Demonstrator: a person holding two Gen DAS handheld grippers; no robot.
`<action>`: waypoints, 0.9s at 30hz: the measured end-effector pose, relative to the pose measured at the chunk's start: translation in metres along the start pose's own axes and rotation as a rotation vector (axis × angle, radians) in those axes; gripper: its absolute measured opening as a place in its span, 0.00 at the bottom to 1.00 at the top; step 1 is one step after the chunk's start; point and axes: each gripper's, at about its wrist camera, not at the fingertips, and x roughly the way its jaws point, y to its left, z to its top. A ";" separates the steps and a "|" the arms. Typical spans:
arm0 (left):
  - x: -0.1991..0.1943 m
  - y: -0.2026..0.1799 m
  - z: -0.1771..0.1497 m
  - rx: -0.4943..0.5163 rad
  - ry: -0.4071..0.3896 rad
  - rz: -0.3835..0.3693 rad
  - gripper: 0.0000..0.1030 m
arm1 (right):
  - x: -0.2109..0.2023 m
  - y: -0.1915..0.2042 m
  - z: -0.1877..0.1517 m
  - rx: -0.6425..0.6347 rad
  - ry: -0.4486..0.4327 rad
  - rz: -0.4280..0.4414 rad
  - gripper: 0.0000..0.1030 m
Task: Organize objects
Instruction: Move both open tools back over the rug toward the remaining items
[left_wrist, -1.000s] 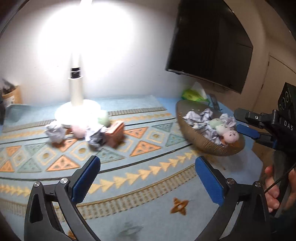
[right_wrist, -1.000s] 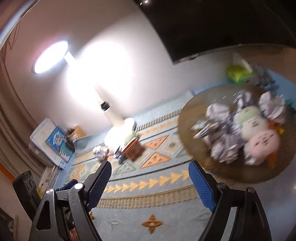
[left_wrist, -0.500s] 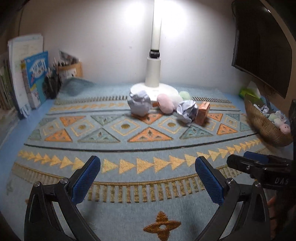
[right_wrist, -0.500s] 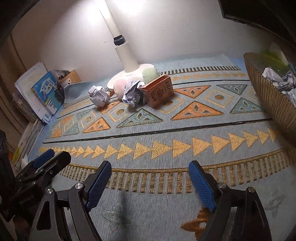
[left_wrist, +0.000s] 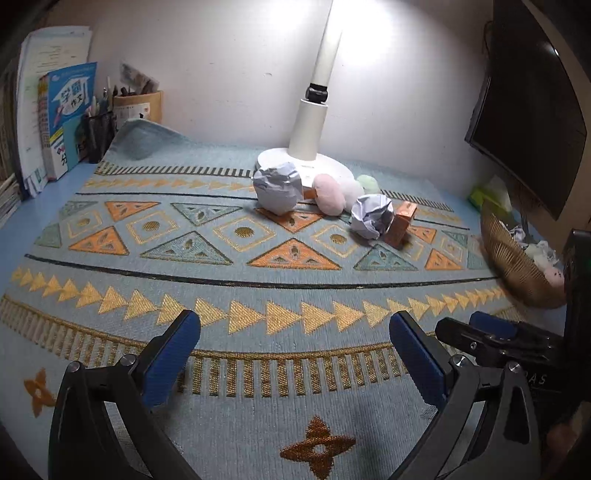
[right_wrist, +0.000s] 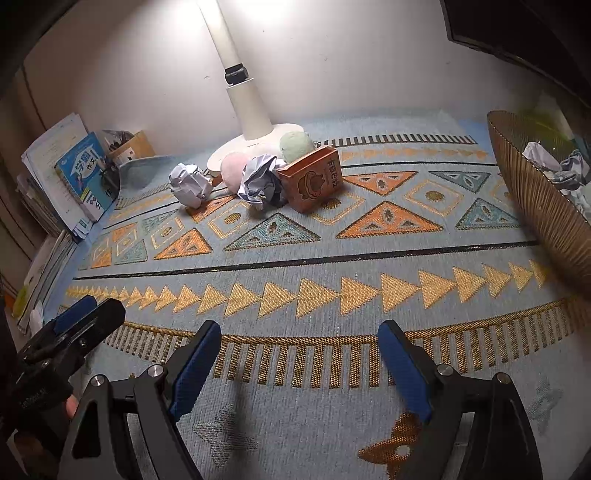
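Observation:
By the lamp base (left_wrist: 332, 171) lies a cluster: a large crumpled paper ball (left_wrist: 277, 187), a pink plush (left_wrist: 328, 194), a green plush (left_wrist: 367, 183), a second paper ball (left_wrist: 371, 216) and a small orange box (left_wrist: 400, 224). The right wrist view shows the same paper ball (right_wrist: 190, 184), pink plush (right_wrist: 232, 170), second paper ball (right_wrist: 262, 181), green plush (right_wrist: 295, 146) and orange box (right_wrist: 314, 177). A woven basket (right_wrist: 543, 206) at the right holds paper balls and plush toys. My left gripper (left_wrist: 295, 354) and right gripper (right_wrist: 299, 365) are open, empty, low over the near mat.
A patterned blue mat (left_wrist: 258, 295) covers the desk. Books (left_wrist: 62, 118) and a pen holder (left_wrist: 99, 133) stand at the far left. A dark monitor (left_wrist: 532, 110) hangs over the right side. A green packet (left_wrist: 487, 195) lies behind the basket (left_wrist: 517, 266).
Both grippers have swung left, away from the basket, and now face the cluster by the lamp. Both have stayed open and empty.

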 end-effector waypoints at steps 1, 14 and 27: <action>-0.001 0.001 0.000 -0.007 -0.002 -0.001 0.99 | -0.002 -0.001 0.000 0.008 -0.012 -0.008 0.83; -0.039 -0.012 0.069 0.235 -0.199 0.198 0.99 | 0.014 -0.014 0.094 0.148 -0.046 -0.060 0.83; 0.098 0.019 0.117 0.139 0.036 0.035 0.99 | 0.047 -0.050 0.103 0.218 -0.033 -0.112 0.83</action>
